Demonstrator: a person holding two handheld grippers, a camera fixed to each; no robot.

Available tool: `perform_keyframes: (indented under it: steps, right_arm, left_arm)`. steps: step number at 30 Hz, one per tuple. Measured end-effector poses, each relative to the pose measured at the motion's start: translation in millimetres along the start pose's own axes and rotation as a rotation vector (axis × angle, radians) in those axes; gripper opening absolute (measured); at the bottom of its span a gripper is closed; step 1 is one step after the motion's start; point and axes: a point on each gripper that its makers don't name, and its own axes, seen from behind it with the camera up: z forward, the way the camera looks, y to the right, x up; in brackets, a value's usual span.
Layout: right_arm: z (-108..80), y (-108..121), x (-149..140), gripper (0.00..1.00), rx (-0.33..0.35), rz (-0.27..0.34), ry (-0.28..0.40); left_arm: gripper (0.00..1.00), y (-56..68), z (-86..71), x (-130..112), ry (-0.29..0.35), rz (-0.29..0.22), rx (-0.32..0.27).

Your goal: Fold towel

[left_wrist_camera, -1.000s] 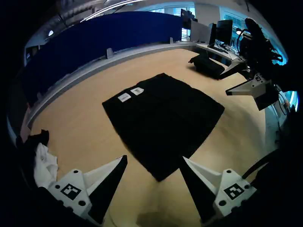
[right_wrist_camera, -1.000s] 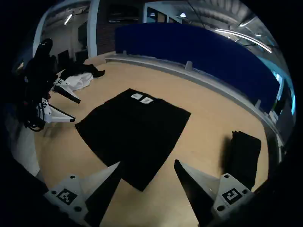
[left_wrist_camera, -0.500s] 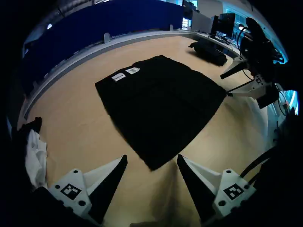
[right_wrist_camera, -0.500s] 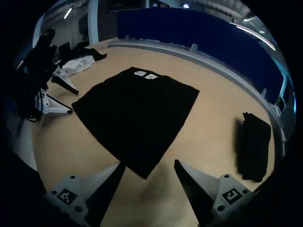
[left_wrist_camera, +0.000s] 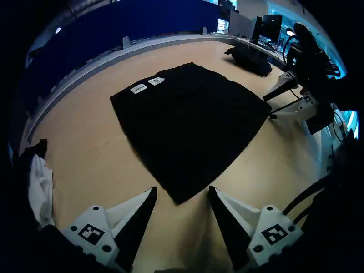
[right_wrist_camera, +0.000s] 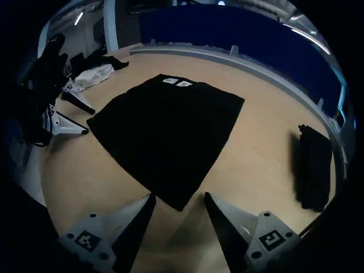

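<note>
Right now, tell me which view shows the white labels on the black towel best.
The left gripper view: the white labels on the black towel look larger and clearly apart. The right gripper view shows them smaller, close together at the towel's far edge.

The towel is black cloth, matt and soft-looking. It has two small white labels, paper or fabric, I cannot tell which. The surface looks like pale wood, smooth, with a slight sheen. The left tool and the right tool are white matt plastic with black inner faces.
</note>
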Motion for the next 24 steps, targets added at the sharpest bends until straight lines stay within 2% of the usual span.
perform_keyframes:
  steps: [3, 7, 9, 13, 19, 24]
  right_arm:
    - [-0.3, -0.1, 0.6, 0.67, -0.003, -0.001, 0.007]
    - [-0.8, 0.7, -1.5, 0.56, -0.01, -0.004, 0.006]
    - [-1.0, 0.9, -1.7, 0.53, -0.011, 0.0, 0.006]
    - [-0.6, 4.5, -0.9, 0.39, -0.02, 0.014, 0.003]
    - [-0.4, 5.8, 0.2, 0.21, -0.018, 0.03, 0.005]
    - [-1.0, 3.7, 1.5, 0.13, -0.012, 0.045, 0.011]
  left_arm:
    - [0.77, -0.7, -0.3, 0.0, -0.003, -0.01, 0.005]
    - [0.65, -3.9, -0.8, -0.2, -0.007, -0.022, 0.016]
    - [0.55, -5.2, -1.1, -0.5, -0.01, -0.026, 0.019]
    - [0.46, -3.9, -1.1, -1.3, -0.014, -0.019, 0.018]
    - [0.19, 0.1, 0.3, -1.1, -0.017, -0.021, 0.033]
    - [0.12, 1.7, 0.3, -1.2, -0.019, -0.026, 0.045]
